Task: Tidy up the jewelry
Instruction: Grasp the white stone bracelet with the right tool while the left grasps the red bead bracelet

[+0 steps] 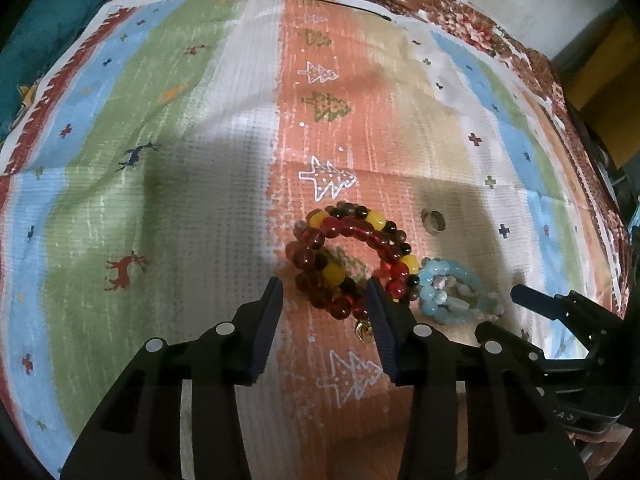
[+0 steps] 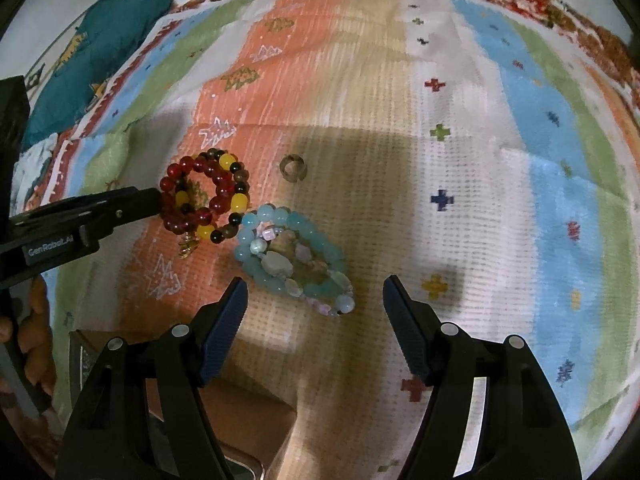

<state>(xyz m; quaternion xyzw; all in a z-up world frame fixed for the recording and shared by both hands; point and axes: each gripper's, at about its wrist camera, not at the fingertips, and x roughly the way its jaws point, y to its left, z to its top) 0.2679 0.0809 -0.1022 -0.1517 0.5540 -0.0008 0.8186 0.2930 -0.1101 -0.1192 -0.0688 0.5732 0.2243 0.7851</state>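
Your left gripper [image 1: 324,300] is spread wide, its two dark fingers straddling the near side of the red-and-yellow bead bracelets [image 1: 348,256]; one finger sits left of the beads, the other lies over their right edge, and nothing is pinched between them; whether the fingers touch the beads, you cannot tell from these views. From the right wrist view that same left gripper [image 2: 156,202] comes in from the left, its tip meeting the red-and-yellow bead bracelets [image 2: 206,196].

Your right gripper [image 2: 314,294] is also spread open and holds nothing; it hangs just short of the blue bead bracelets [image 2: 294,258], which lie on the cloth between and slightly ahead of its fingers; in the left view the blue bead bracelets [image 1: 452,294] lie just right of the red pile, touching or nearly so.

A small ring [image 2: 293,168] lies apart from both piles, farther out on the tan stripe; the left view shows the ring [image 1: 433,220] beyond and between the two heaps.

Everything lies on a striped tablecloth [image 2: 460,160] printed with trees and crosses; a small gold charm [image 1: 363,330] hangs off the near edge of the red pile.
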